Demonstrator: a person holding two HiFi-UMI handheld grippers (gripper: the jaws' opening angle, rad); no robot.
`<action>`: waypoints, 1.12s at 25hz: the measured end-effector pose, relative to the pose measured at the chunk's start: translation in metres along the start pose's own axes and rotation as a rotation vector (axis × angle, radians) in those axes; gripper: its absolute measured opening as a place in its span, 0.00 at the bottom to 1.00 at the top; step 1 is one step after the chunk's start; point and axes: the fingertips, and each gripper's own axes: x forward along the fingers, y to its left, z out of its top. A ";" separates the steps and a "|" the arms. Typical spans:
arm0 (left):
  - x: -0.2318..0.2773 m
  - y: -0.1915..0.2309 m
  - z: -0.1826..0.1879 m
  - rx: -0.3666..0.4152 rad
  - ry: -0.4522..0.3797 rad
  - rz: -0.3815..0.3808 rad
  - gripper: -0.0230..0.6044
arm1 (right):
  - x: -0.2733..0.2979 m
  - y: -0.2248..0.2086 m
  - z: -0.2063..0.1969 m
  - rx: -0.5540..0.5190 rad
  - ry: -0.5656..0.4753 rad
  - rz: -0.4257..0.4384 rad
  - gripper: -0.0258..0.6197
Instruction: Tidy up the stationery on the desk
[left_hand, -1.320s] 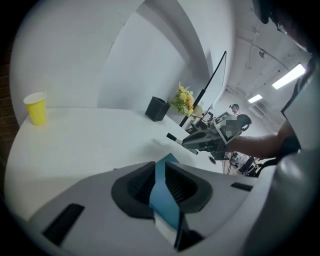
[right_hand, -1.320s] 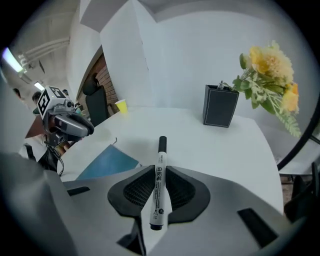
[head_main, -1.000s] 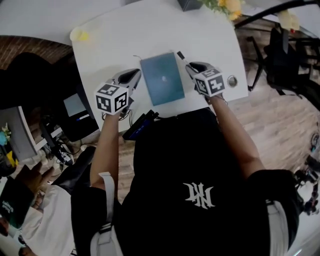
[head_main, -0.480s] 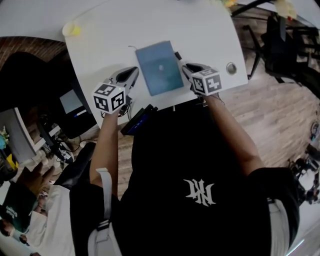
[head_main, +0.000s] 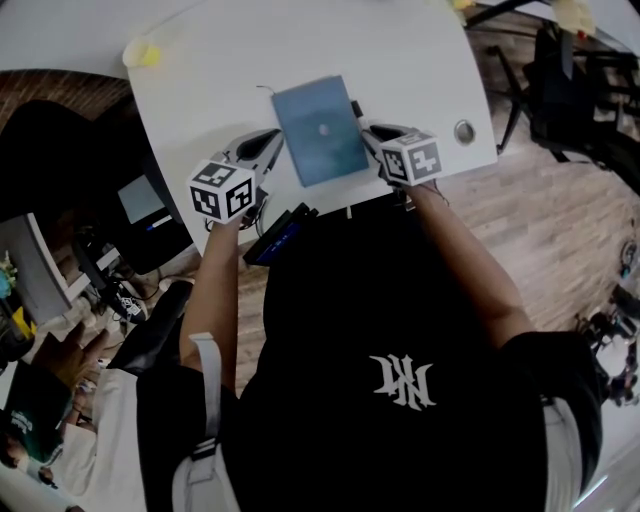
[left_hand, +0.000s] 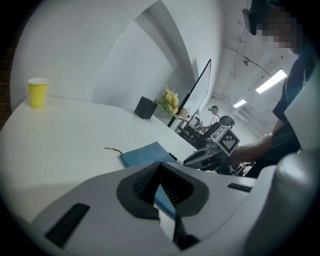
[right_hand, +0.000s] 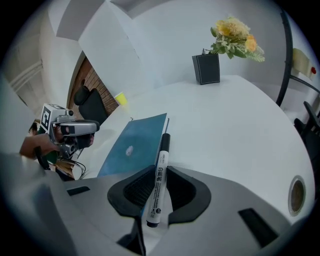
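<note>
Right gripper view: the marker is clamped in the right tongs, its cap beside the notebook's 3 o'clock edge. The left tongs are together and empty at the notebook's 9 o'clock. Tidying looks barely begun, with nothing put away yet. The worktop lies bare toward 12 o'clock. Its edge runs close at 6 o'clock, and a cup stands well off at 10.

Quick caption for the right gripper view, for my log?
Right gripper holds a white marker beside the blue notebook on the white desk.
</note>
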 end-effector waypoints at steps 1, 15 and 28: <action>0.000 0.000 0.001 0.000 -0.001 -0.002 0.04 | 0.000 0.000 0.001 -0.002 0.001 0.005 0.18; -0.002 -0.002 -0.009 -0.013 0.002 -0.003 0.04 | 0.001 0.012 -0.001 -0.023 0.013 0.071 0.19; -0.002 -0.006 -0.002 0.007 -0.014 0.003 0.04 | -0.007 0.010 0.012 -0.061 -0.020 0.053 0.20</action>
